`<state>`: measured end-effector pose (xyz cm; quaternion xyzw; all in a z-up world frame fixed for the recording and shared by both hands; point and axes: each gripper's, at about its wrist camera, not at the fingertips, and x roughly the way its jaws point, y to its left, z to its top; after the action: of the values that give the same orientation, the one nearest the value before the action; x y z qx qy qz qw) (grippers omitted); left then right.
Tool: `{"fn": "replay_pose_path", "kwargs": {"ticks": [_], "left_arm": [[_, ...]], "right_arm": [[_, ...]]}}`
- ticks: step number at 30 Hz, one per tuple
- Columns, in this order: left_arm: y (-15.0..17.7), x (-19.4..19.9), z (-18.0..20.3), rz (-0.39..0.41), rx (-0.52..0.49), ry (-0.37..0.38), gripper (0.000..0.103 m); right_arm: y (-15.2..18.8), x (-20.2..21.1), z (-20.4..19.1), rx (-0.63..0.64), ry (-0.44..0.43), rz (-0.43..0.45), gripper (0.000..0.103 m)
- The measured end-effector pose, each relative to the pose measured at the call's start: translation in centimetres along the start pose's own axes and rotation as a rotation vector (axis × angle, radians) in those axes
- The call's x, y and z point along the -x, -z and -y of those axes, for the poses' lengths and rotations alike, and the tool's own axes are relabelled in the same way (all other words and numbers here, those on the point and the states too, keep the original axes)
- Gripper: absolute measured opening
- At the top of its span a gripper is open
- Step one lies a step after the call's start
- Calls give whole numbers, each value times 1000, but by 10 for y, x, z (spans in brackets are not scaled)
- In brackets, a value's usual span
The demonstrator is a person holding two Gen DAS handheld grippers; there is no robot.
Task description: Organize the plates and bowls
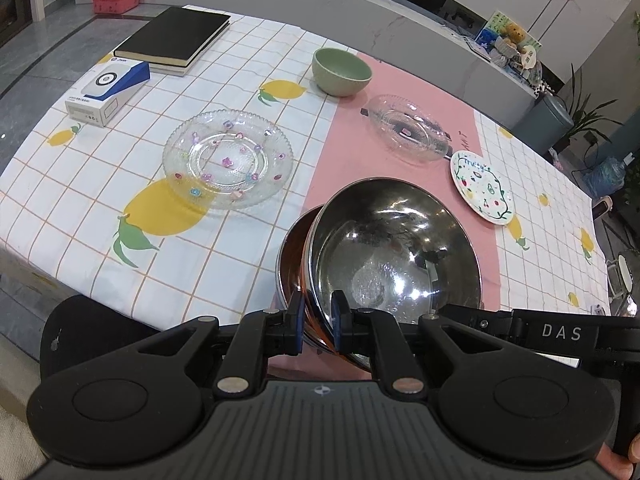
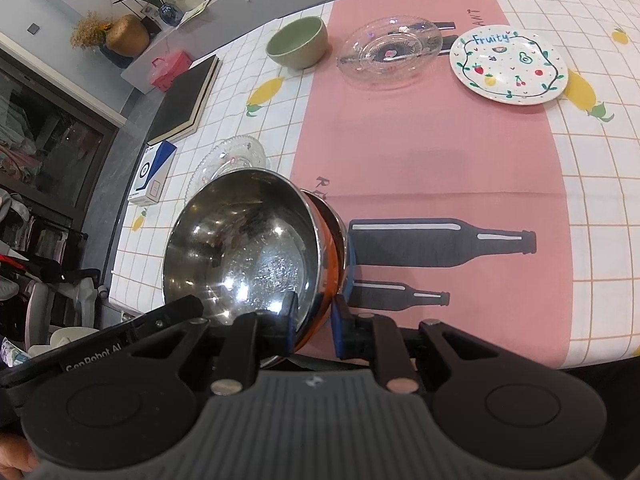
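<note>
Two nested steel bowls (image 1: 394, 248) with orange outer walls are held tilted above the table's near edge. My left gripper (image 1: 318, 322) is shut on their near rim. My right gripper (image 2: 314, 322) is shut on the rim of the same bowls (image 2: 244, 244) from the other side. Farther off stand a green bowl (image 1: 341, 72), a clear glass bowl (image 1: 408, 130), a flat glass plate with coloured flowers (image 1: 228, 158) and a white "Fruity" plate (image 1: 482, 188). The right wrist view shows the green bowl (image 2: 298, 42), glass bowl (image 2: 390, 52), "Fruity" plate (image 2: 508, 64) and glass plate (image 2: 230, 158).
A black book (image 1: 176, 36) and a blue-and-white box (image 1: 108, 88) lie at the far left of the table. The tablecloth has a pink middle strip (image 2: 420, 140) with printed bottles. A grey counter (image 1: 420, 28) runs behind the table.
</note>
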<state>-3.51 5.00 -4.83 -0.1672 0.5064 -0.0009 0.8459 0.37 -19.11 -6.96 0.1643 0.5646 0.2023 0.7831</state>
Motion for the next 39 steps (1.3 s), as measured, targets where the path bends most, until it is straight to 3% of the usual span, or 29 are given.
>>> {"fn": "replay_pose_path", "kwargs": {"ticks": [17, 30, 36, 39], "left_arm": [[-9, -23, -11, -37, 48, -19, 16], [-10, -28, -7, -50, 11, -30, 17], [-11, -26, -7, -52, -15, -19, 18], [-13, -21, -10, -33, -13, -9, 24]], "right_arm": [[-12, -25, -9, 27, 65, -30, 15], [-14, -27, -11, 31, 79, -32, 15], [-14, -28, -10, 20, 60, -36, 20], [-14, -25, -10, 26, 55, -29, 21]]}}
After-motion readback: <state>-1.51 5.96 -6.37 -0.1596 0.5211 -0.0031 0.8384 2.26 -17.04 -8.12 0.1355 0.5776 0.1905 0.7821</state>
